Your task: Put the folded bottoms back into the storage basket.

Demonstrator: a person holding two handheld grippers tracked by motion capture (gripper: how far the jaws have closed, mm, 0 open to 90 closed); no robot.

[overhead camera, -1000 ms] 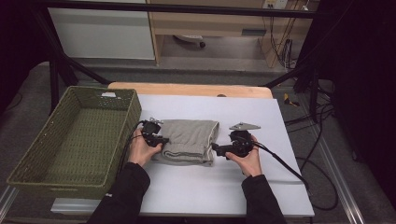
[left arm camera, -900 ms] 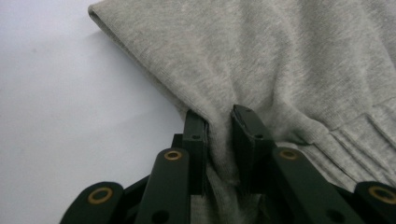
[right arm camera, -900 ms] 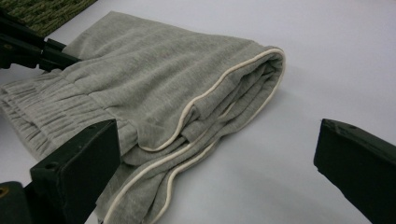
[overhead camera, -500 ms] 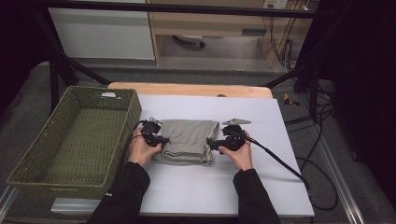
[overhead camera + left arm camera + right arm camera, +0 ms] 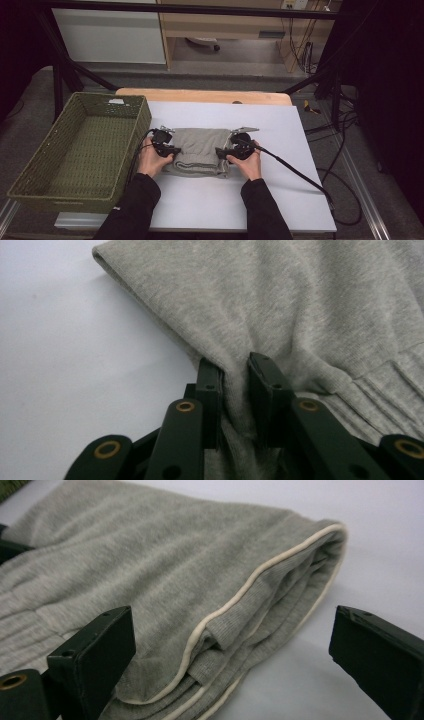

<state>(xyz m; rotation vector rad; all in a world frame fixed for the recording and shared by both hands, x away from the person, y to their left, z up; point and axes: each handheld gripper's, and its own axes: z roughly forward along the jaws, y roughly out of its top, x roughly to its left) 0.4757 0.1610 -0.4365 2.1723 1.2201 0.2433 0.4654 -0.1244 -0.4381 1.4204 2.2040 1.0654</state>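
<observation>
A folded grey garment (image 5: pixel 200 150) with cream piping lies in the middle of the white table (image 5: pixel 280 130). My left gripper (image 5: pixel 172 149) sits at its left edge, shut on a pinch of the grey cloth (image 5: pixel 235 385) between its jaws. My right gripper (image 5: pixel 222 152) is at the garment's right edge, open wide, its jaws standing either side of the folded, piped edge (image 5: pixel 260 605) without closing on it. The left gripper (image 5: pixel 235 390) shows cloth bunched between its pads. The right gripper (image 5: pixel 230 645) has the stacked layers lying in its gap.
A green woven basket (image 5: pixel 80 150) stands at the table's left side, close to my left hand. A black cable (image 5: pixel 295 172) trails from the right gripper across the table to the right. Bare white table lies in front of and to the right of the garment.
My right gripper has moved left from beside the garment up to its right edge, and its open jaws now straddle that edge. The left gripper has stayed put, still holding the cloth.
</observation>
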